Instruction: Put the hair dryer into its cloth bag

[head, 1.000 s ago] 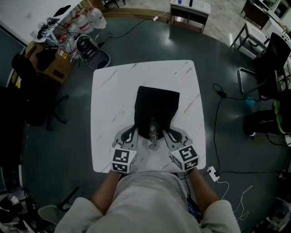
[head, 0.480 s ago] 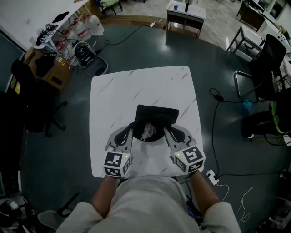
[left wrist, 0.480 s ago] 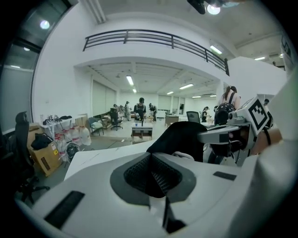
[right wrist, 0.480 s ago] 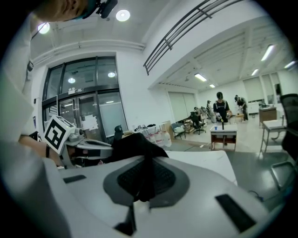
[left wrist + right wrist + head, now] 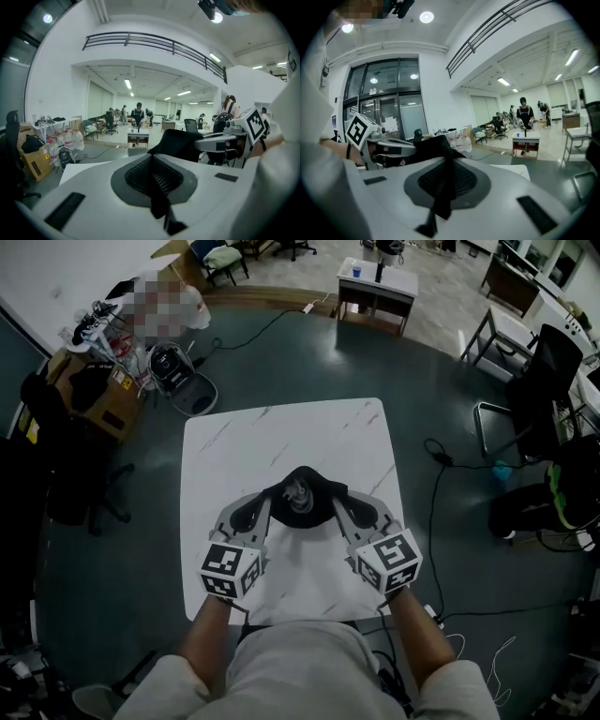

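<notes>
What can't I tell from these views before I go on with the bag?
- Hair dryer: in the head view only a grey part shows in the mouth of the cloth bag; black cloth hides the rest.
- Bag's bottom: in the head view it is hidden under the bag itself, so whether it touches the table is unclear.
- Both gripper views: the shut jaws fill the foreground; only a black fold shows, no dryer.

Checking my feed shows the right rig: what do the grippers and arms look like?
Left gripper and right gripper have pale grey curved bodies with dark ribbed pads. Each carries a white cube with black square markers. The person wears light grey short sleeves.
</notes>
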Motion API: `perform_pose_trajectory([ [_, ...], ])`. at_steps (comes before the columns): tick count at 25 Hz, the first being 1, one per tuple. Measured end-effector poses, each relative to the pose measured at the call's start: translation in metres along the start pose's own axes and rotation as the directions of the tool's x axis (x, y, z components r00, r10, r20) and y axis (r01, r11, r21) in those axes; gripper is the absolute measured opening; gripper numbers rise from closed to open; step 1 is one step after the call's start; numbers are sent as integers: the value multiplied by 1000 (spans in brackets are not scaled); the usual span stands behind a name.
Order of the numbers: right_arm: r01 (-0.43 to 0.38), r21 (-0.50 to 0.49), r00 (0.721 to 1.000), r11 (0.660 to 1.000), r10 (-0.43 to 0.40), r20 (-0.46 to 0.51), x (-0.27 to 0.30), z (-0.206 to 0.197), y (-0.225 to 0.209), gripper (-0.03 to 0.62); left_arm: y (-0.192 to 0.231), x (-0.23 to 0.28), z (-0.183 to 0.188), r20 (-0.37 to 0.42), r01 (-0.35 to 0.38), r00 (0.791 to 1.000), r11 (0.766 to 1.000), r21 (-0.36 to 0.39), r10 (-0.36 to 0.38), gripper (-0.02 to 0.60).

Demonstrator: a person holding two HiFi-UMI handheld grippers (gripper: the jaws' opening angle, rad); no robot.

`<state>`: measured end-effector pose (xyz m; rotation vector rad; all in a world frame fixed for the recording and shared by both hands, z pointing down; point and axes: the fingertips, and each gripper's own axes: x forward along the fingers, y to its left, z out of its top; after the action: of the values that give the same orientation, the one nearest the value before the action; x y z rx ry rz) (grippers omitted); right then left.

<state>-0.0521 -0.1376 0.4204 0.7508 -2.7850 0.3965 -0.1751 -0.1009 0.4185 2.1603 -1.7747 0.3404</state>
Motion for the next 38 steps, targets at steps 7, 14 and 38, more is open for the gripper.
perform_pose_trajectory([
  [7,-25,-3,1000,1000,25,14,41,38,-26,23,30,36,40,19,-13,1000,1000,4,13,14],
  [14,33,22,997,999,-34,63,80,77,-83,23,90,66,79,41,-85,996,996,0,85,14],
  [38,132,72,989,989,-126,-83,5,-35,-30,23,33,3,-8,-60,-30,998,1000,2,30,14],
])
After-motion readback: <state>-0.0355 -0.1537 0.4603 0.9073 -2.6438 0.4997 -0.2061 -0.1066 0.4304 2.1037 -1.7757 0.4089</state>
